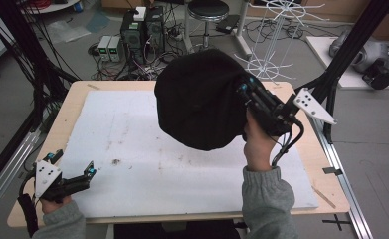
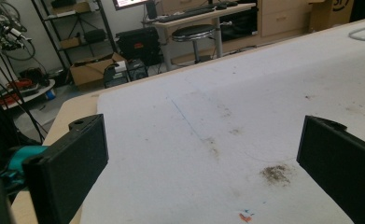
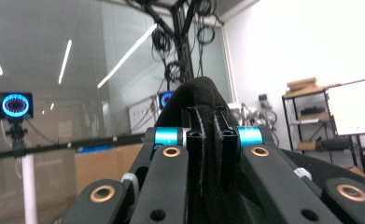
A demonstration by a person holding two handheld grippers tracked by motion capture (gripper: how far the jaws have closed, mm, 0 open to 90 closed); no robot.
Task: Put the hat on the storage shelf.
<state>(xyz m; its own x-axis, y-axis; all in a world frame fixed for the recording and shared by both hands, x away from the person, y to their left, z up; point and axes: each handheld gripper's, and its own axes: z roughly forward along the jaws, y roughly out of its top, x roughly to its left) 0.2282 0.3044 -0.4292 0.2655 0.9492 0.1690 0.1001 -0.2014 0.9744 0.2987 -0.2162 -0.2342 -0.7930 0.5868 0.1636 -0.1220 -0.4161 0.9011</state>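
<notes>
Your right gripper (image 1: 245, 91) has its jaws pinched on the edge of a black knit hat (image 1: 199, 99), held aloft at frame centre above the white mat (image 1: 132, 149). This looks like the carry step. Your left gripper (image 1: 75, 169), lower left, rests jaws spread. The soft fabric sags; next, pick a set-down spot.

The black cloth (image 1: 199, 99) hides the right gripper's (image 1: 245, 92) jaw tips (high view), covering the table (image 1: 77, 94) beneath
</notes>
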